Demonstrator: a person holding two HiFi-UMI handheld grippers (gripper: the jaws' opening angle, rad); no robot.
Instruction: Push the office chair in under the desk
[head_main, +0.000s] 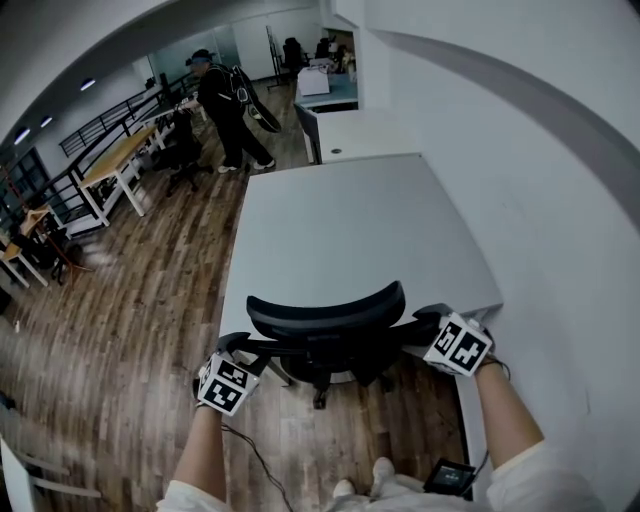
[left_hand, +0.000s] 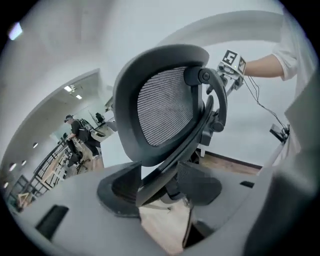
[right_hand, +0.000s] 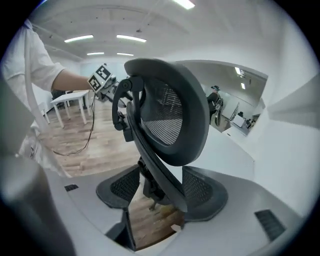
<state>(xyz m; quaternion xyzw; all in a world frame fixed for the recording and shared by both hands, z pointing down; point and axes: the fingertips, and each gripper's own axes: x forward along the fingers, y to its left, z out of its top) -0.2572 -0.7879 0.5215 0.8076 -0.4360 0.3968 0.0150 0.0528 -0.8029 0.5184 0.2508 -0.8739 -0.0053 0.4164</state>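
1. The office chair (head_main: 325, 318) stands at the near edge of the white surface (head_main: 350, 230) with its backrest toward the person. Its base rests on the wood floor (head_main: 130, 320), just in front of that edge.
2. The backrest is a curved black frame around a grey mesh panel (left_hand: 165, 107).
3. The left hand-held gripper (left_hand: 160, 189) sits at the chair's left rear. Its jaws stand part-way apart. A dark slanting bar of the chair frame runs between the pads (left_hand: 122, 185) and lies close to one of them. No firm press on the bar is evident.
4. The right hand-held gripper (right_hand: 156, 192) sits at the chair's right rear. Its jaws stand wide apart. The chair's frame bar passes between the mesh-textured pads (right_hand: 202, 187), and wood floor shows through the gap below.
5. Each hand-held gripper carries a white marker cube (head_main: 227, 386). The markings on it are black square code patterns.
6. The right side of the surface lies along a white wall (head_main: 560, 200).
7. A person (head_main: 225, 105) in dark clothing stands well beyond the far end of the surface. Long tables (head_main: 120, 160) with white legs line the left side of the room.
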